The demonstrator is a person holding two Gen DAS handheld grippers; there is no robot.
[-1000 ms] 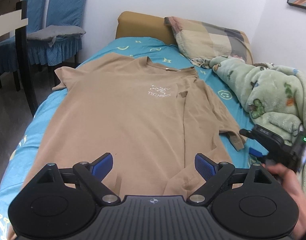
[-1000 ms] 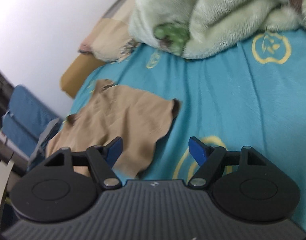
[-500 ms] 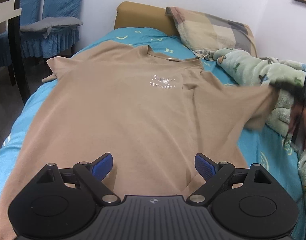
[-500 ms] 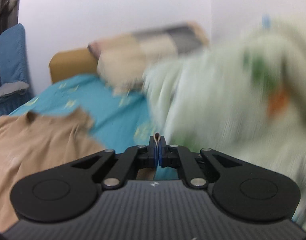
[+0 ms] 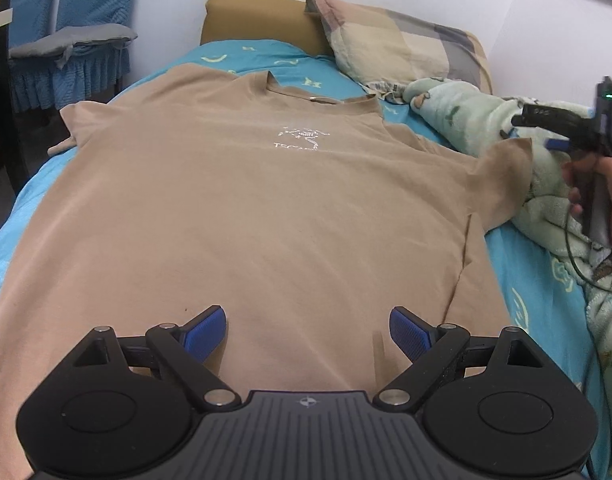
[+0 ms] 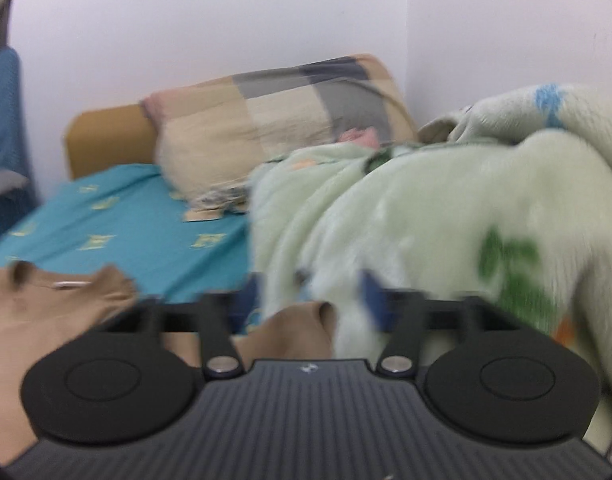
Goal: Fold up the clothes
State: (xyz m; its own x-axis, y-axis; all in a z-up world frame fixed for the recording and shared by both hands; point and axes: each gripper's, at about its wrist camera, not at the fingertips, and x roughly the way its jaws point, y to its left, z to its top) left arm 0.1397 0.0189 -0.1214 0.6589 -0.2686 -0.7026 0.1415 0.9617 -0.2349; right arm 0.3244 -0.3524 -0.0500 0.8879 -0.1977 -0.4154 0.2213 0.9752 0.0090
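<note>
While your left hand-held gripper hangs low over the hem end of the shirt, its blue pads are spread wide with nothing between them; likely waiting its turn, placed where it can take the hem when needed; the shirt lies face up along the bed, collar toward the pillow, logo upward, body flat and mostly smooth; good state for a first fold.

Right sleeve is drawn out sideways and rests against the blanket rather than flat on the sheet; seemingly laid there to open the shirt to full width; your right hand-held gripper is just beside that sleeve's edge, held above it; in its own blurred view the fingers look parted, tan cloth below the gap, not clamped as far as I can tell; so: spread, holding nothing.

Left sleeve lies at the bed's far edge, slightly bunched at the cuff.

Judgement: spreading stage about finished, folding not yet begun; next grasp probably sleeve or shoulder; the blanket crowds the right side and could snag the sleeve.
</note>
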